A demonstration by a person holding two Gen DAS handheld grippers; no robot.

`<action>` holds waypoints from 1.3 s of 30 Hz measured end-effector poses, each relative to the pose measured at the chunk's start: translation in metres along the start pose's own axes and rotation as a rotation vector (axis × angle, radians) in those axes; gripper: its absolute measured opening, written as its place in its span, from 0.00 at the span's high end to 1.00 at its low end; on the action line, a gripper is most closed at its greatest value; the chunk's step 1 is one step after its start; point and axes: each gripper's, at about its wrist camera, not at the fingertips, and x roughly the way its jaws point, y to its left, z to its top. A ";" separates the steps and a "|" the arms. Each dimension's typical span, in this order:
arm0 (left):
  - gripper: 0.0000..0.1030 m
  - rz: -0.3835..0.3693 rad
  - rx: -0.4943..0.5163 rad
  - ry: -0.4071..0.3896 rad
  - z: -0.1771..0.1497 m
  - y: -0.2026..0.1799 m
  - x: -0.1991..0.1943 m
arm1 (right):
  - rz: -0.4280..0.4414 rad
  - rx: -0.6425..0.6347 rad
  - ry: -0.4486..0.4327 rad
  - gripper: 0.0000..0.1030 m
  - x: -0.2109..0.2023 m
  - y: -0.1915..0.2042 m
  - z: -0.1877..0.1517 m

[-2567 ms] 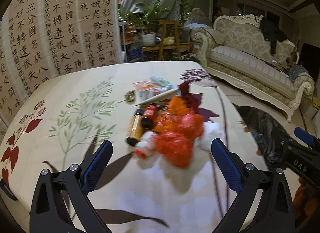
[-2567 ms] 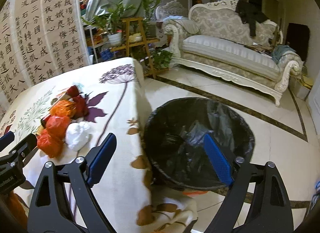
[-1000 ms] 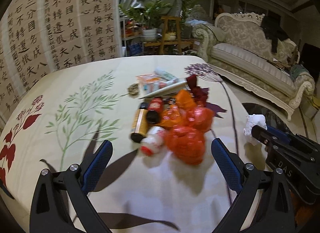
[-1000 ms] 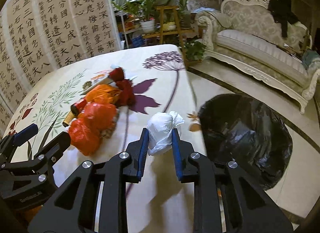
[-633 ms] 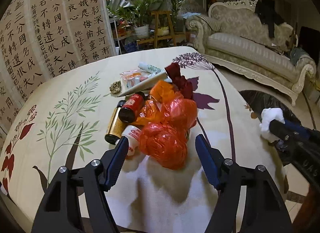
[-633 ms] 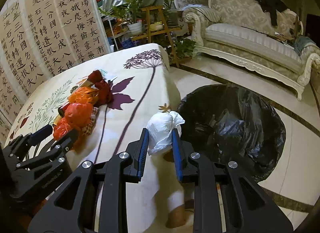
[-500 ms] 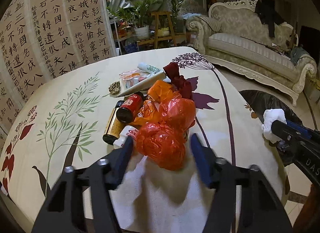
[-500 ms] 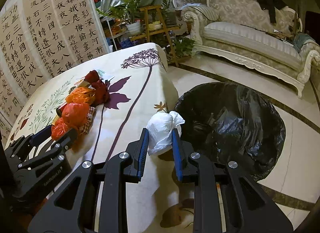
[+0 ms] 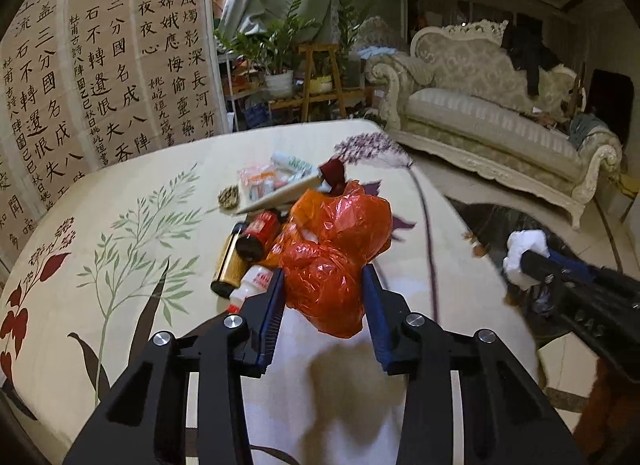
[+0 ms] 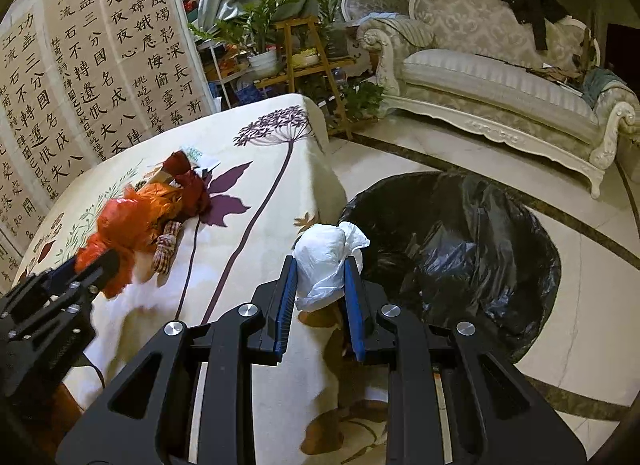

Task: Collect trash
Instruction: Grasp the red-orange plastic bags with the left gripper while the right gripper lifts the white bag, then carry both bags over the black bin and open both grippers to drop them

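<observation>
Left wrist: the left claw [image 9: 323, 297] is closing around the red bag [image 9: 326, 289] on the counter [image 9: 120, 249]; squeeze its bulk squarely. Right wrist: the right claw [image 10: 320, 285] pinches the white wad [image 10: 324, 265] beside the black bin bag [image 10: 460, 249]; carry it fully over the opening.

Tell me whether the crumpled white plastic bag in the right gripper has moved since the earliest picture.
Yes. The crumpled white plastic bag has left the pile of orange bags on the table and now sits between the right gripper's fingers, at the tablecloth's edge beside the black-lined bin.

Black gripper [image 9: 323, 297] frames, blue ribbed pads, silver screws.
</observation>
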 end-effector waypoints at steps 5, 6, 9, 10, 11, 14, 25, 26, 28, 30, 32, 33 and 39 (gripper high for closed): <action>0.62 -0.061 0.020 -0.028 0.011 -0.023 -0.002 | -0.052 0.008 -0.021 0.78 -0.003 -0.017 0.005; 0.62 -0.072 0.023 -0.027 0.013 -0.026 -0.001 | -0.064 0.013 -0.022 0.78 -0.003 -0.022 0.005; 0.62 -0.119 0.038 -0.025 0.019 -0.046 0.006 | -0.100 0.026 -0.029 0.78 -0.004 -0.037 0.007; 0.62 -0.125 0.047 -0.026 0.020 -0.051 0.008 | -0.110 0.030 -0.031 0.78 -0.004 -0.041 0.007; 0.62 -0.135 0.056 -0.024 0.021 -0.058 0.011 | -0.119 0.036 -0.033 0.78 -0.004 -0.046 0.008; 0.62 -0.166 0.075 -0.009 0.023 -0.076 0.021 | -0.148 0.048 -0.038 0.78 -0.003 -0.059 0.010; 0.62 -0.217 0.159 0.021 0.032 -0.130 0.047 | -0.196 0.073 -0.034 0.77 0.013 -0.089 0.016; 0.62 -0.217 0.163 0.026 0.033 -0.133 0.050 | -0.198 0.073 -0.034 0.77 0.014 -0.090 0.016; 0.62 -0.216 0.168 0.037 0.034 -0.136 0.054 | -0.202 0.079 -0.032 0.77 0.017 -0.095 0.017; 0.62 -0.214 0.171 0.046 0.034 -0.139 0.059 | -0.204 0.087 -0.031 0.76 0.019 -0.097 0.018; 0.62 -0.209 0.175 0.051 0.034 -0.141 0.063 | -0.210 0.092 -0.030 0.76 0.022 -0.101 0.019; 0.62 -0.206 0.176 0.051 0.033 -0.143 0.063 | -0.212 0.093 -0.030 0.76 0.022 -0.103 0.018; 0.58 -0.193 0.193 0.055 0.034 -0.151 0.072 | -0.221 0.107 -0.024 0.76 0.029 -0.111 0.019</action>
